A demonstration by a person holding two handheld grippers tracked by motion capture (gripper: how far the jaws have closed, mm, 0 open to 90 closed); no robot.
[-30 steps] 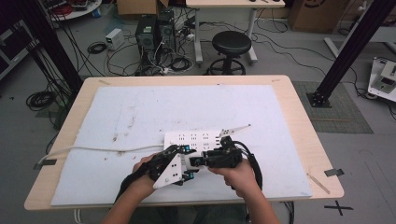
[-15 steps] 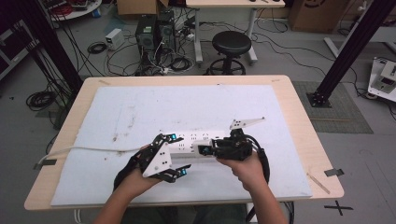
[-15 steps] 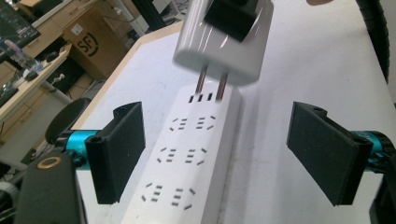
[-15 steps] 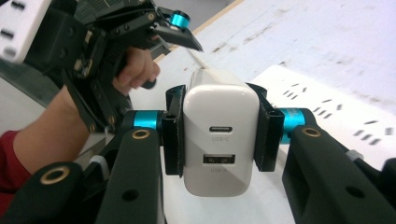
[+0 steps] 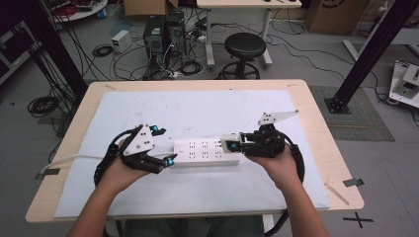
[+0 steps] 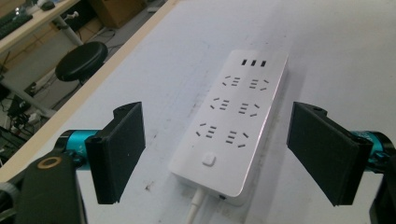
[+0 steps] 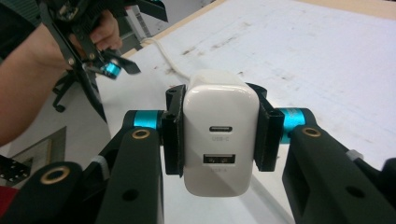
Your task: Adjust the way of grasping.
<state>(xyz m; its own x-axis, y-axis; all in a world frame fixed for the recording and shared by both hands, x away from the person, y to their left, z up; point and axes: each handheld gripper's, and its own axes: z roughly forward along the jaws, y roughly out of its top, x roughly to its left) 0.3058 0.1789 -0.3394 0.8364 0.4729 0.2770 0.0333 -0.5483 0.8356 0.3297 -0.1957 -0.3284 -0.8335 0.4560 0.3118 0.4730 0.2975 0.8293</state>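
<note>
From the high view, a white power strip (image 5: 206, 152) lies lengthwise near the front middle of the white mat (image 5: 207, 111) that covers the table (image 5: 318, 128). The left gripper (image 5: 163, 146) sits at the strip's left end, where its cord (image 5: 69, 160) trails off toward the table's left edge. The right gripper (image 5: 236, 143) comes in from the right, carrying a white charger (image 5: 230, 143) just over the strip's right end.

In the left gripper view, the two black jaws stand wide apart with nothing between them but air; the power strip (image 6: 236, 119) lies below and ahead, its switch end and cord (image 6: 195, 207) nearest the camera. The jaws straddle the strip's width without touching it.

In the right gripper view, the jaws are closed firmly on the sides of the charger (image 7: 219, 130), its USB ports facing the camera (the prongs point away, so their alignment cannot be judged here). The left gripper (image 7: 114, 65) and its hand (image 7: 105, 35) show farther off.

My judgement is that the risk lies in the plugging-in. With the strip not yet braced by the left claw, a push from the charger could slide it along the mat. A tilted charger could also miss its socket, or twist in the pads if forced.
</note>
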